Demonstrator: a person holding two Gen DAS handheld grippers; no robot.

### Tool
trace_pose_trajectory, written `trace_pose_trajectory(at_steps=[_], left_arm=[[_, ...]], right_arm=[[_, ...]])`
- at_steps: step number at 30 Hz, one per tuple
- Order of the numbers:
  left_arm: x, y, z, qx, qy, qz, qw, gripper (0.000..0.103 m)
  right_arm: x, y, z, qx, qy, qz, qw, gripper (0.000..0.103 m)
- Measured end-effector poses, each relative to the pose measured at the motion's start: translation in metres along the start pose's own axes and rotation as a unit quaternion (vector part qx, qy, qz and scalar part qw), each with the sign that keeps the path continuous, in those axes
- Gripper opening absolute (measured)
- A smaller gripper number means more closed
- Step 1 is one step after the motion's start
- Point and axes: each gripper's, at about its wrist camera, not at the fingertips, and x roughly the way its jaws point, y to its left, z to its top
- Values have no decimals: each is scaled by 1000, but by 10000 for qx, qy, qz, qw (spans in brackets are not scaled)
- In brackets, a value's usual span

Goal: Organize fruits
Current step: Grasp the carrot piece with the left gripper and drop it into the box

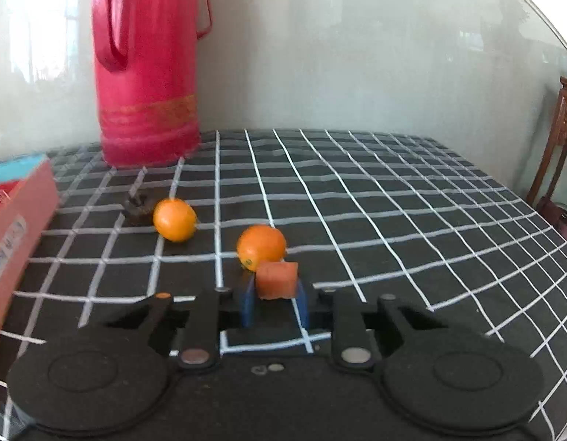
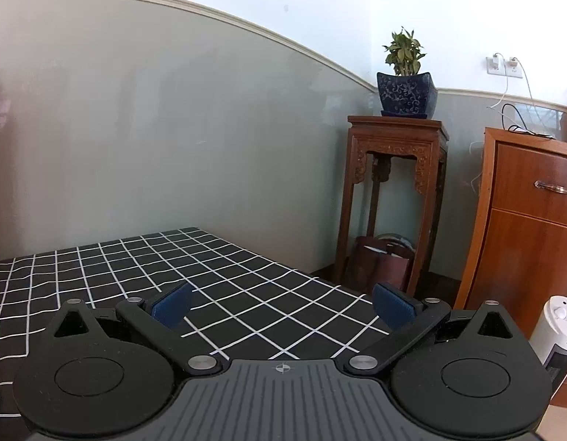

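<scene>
In the left wrist view my left gripper is shut on an orange-red cube of fruit, its blue pads pressing both sides just above the checked cloth. Right behind the cube lies an orange. A second orange lies further back on the left, next to a small dark object. In the right wrist view my right gripper stands open over the cloth, with nothing between its fingers.
A tall red thermos stands at the back left by the wall. A pink and blue box sits at the left edge. Beyond the table's right edge are a carved wooden stand with a potted plant, a cabinet and a white appliance.
</scene>
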Motion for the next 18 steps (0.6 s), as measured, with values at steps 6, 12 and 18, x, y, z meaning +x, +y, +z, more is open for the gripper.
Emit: trace_pose_trajectory(at_steps=[6,12,18], left_arm=[[-32,21,9,127,-579,602,9964,14],[-58,78,17,-191,-761,1373,9874,14],[-69,151,19,-775,-475,2280,9694,14]], right_arm=[[-8,11,-1,-56,-14,131,9999,103],[-21,32,-3,-165,-47,378,9991,103],[-38,64,-7,-347,-105,747,9965,103]])
